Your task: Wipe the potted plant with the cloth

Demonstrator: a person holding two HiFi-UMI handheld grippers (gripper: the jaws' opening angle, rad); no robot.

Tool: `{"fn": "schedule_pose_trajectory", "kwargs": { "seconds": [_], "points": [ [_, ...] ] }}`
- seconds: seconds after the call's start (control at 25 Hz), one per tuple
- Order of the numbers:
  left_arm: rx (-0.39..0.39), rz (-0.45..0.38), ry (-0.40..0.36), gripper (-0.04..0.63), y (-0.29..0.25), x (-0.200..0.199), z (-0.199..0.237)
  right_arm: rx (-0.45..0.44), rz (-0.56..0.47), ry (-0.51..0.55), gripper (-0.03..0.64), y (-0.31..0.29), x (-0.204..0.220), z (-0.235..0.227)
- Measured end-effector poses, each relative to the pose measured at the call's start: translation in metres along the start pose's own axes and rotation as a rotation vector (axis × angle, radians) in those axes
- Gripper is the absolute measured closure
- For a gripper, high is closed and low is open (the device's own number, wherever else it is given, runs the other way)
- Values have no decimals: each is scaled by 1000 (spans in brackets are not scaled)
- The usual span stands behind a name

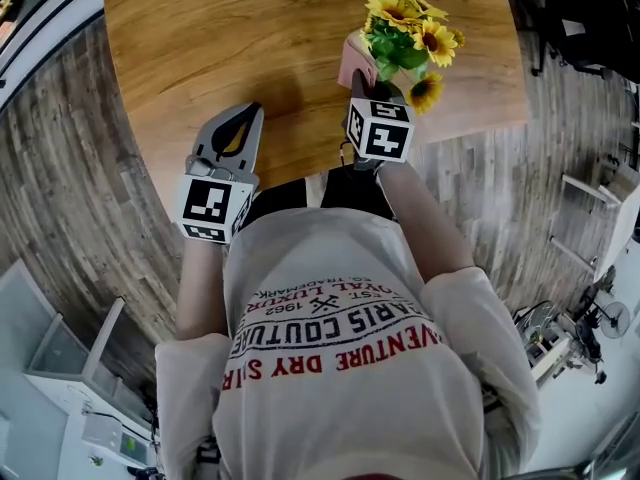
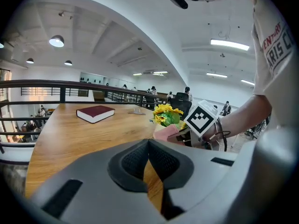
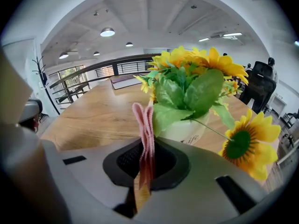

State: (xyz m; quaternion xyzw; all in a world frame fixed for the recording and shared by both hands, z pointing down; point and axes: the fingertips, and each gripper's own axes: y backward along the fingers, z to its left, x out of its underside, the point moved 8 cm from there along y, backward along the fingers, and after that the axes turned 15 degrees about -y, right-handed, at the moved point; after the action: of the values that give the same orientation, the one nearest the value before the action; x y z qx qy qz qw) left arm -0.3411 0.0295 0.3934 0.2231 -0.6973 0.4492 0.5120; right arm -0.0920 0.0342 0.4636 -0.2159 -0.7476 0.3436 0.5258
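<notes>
The right gripper's (image 3: 145, 169) jaws are clamped on a folded pink cloth (image 3: 145, 125), which stands edge-on between the pads and rises past the jaw tips. Its upper end is right beside a green leaf of the potted plant (image 3: 194, 94), a bunch of sunflowers in a white pot (image 3: 184, 130) standing just beyond the jaws. The left gripper (image 2: 149, 164) has its jaws pressed together with nothing between them. It sits over the near edge of the wooden table (image 1: 230, 28), apart from the plant, which stands close to the table's right-hand side in the head view. A closed maroon book (image 2: 95, 113) lies farther across the tabletop.
</notes>
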Motion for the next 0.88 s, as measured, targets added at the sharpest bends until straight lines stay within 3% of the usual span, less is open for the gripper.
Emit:
{"fn": "schedule_pose_trajectory", "kwargs": {
  "seconds": [0.64,0.88],
  "points": [
    [30,10,-2,580,-3,5,-15,77,4,-33,583,24,25,-46],
    [43,-4,-3,580,-1,1,-23,66,17,-27,583,41,32,-48]
  ]
}}
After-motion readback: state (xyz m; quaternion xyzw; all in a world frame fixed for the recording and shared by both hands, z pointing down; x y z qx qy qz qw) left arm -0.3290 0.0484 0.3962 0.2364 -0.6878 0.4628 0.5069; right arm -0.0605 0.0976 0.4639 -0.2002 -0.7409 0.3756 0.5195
